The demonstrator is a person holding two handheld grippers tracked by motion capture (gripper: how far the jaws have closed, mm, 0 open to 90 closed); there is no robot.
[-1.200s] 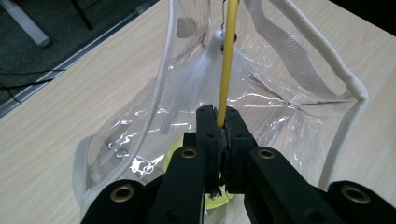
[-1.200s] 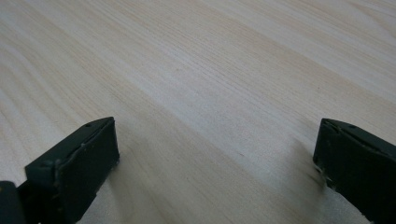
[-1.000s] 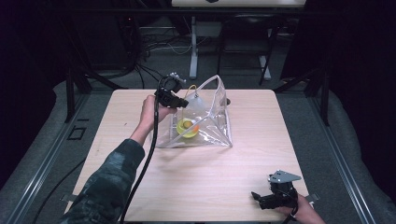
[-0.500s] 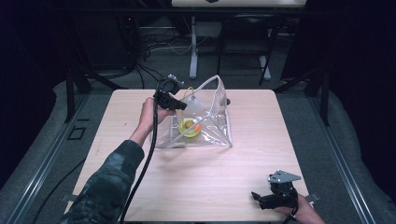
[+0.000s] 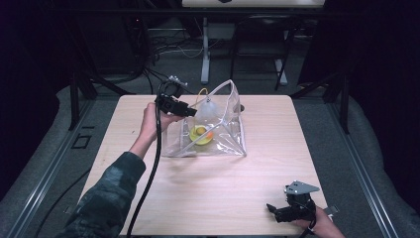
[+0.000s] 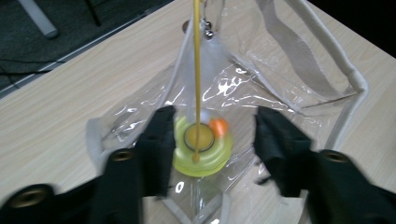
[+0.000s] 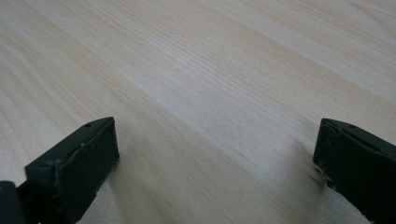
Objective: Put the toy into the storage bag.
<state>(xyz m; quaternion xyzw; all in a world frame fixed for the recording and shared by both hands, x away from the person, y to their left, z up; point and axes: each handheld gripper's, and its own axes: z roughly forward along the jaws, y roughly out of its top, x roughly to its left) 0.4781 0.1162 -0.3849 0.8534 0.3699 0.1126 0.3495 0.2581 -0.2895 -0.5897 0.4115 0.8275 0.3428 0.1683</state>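
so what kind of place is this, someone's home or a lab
Most likely a lab or recording studio, not a home. A bare wooden table stands alone between dark curtains, loose cables and stand legs crowd the floor behind it, and the person works a clear bag with a handheld gripper.

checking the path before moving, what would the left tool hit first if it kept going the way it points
Most likely the clear bag: the left tool, jaws just opened and holding nothing, points at its film, with the yellow ring inside beyond. Depth is hard to judge.
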